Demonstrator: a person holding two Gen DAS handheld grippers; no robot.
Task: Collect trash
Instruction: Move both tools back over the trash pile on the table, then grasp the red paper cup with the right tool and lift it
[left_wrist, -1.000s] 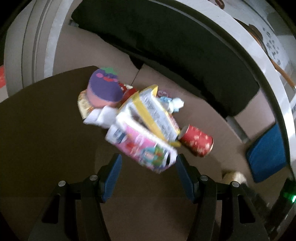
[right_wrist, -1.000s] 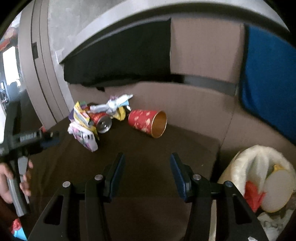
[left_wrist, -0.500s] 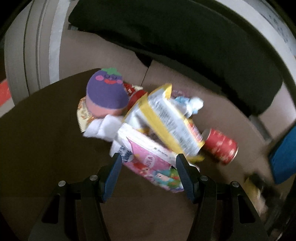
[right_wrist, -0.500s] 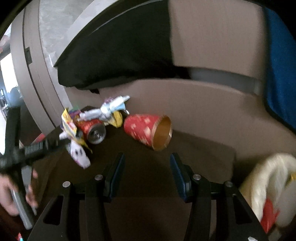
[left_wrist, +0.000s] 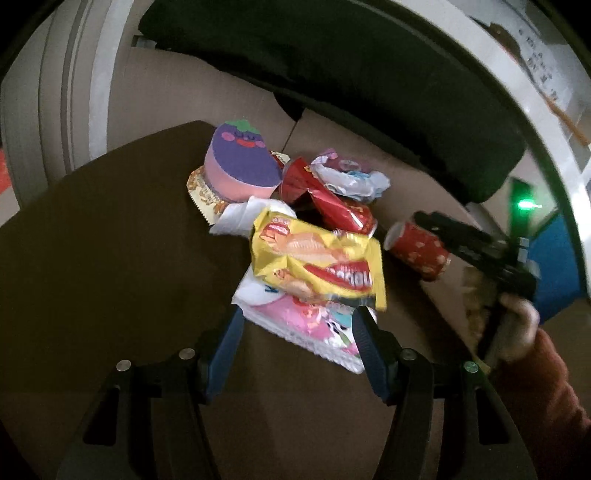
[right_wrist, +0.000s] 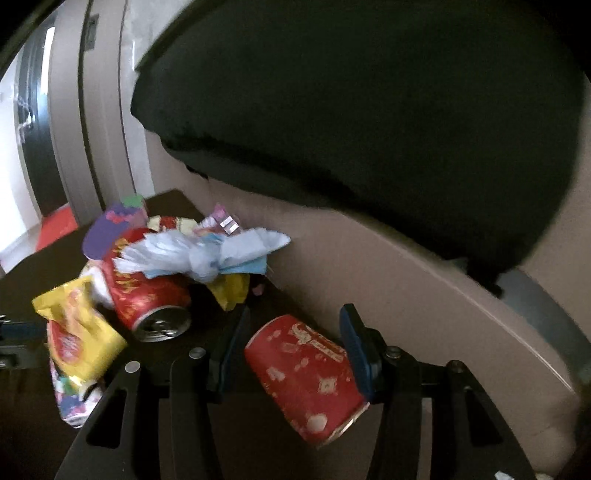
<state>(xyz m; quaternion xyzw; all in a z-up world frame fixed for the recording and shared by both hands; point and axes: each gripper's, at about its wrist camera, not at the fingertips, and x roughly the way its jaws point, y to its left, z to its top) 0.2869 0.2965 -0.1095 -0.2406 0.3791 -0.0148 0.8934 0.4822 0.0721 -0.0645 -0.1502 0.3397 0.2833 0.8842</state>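
Left wrist view: left gripper (left_wrist: 297, 325), jaws wide, straddles a pink packet (left_wrist: 310, 328) under a yellow wrapper (left_wrist: 317, 266), frame centre; whether the pads grip it cannot be told.

Right wrist view: right gripper (right_wrist: 291, 339), jaws part-open, flanks a red paper cup (right_wrist: 306, 373) at lower centre, contact unclear.

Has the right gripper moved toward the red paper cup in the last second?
Yes. The right gripper has closed in on the red paper cup, which now lies between its open jaws, nearer the sofa back.

Brown sofa seat (left_wrist: 110, 240): trash pile (left_wrist: 295, 221), red cup (right_wrist: 306, 373).
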